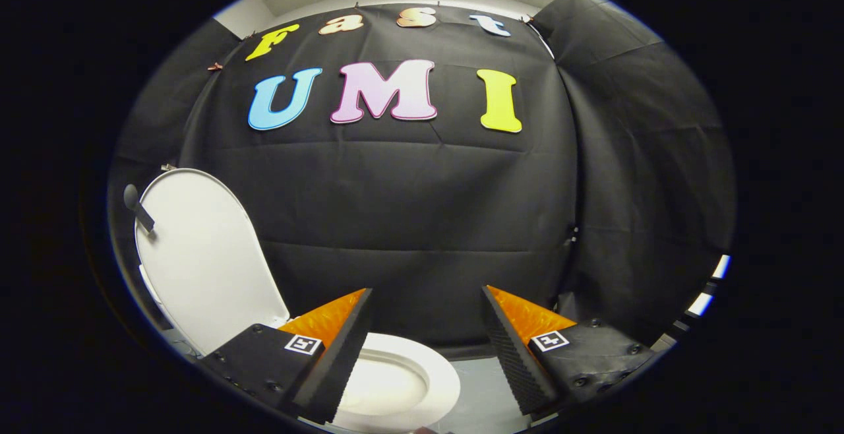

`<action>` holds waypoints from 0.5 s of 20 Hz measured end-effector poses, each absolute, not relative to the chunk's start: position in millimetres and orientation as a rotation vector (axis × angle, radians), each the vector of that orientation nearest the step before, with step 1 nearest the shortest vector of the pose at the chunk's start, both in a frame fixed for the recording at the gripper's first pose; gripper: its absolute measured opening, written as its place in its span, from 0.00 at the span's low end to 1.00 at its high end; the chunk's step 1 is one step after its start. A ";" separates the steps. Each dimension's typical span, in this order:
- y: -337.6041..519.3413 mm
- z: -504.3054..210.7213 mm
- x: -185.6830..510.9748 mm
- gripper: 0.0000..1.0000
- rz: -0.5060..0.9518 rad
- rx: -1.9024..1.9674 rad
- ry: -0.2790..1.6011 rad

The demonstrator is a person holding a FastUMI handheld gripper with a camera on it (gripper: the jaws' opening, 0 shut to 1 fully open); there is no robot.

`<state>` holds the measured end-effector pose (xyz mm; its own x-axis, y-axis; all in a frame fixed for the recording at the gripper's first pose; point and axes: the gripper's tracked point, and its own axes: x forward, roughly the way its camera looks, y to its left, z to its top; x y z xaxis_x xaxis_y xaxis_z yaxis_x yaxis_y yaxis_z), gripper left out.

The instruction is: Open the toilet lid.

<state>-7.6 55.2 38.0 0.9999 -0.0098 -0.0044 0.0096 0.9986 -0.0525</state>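
The white toilet lid stands raised, nearly upright, to the left of and beyond my left finger. A dark lever-like handle sticks out by the lid's upper left rim. Below it the white seat ring and bowl lie just ahead of and between the fingers, partly hidden by the left finger. My gripper is open, its fingers wide apart, with nothing between them and no contact with the lid.
Black cloth walls close the booth behind the toilet and on the right. A strip of grey floor lies right of the bowl. A black and white striped edge appears far right.
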 end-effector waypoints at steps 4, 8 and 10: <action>50.8 37.1 -6.9 0.99 -0.025 -0.045 0.003; 49.3 38.5 -5.5 0.99 -0.029 -0.018 -0.007; 47.9 36.5 -4.9 0.99 -0.030 -0.018 0.001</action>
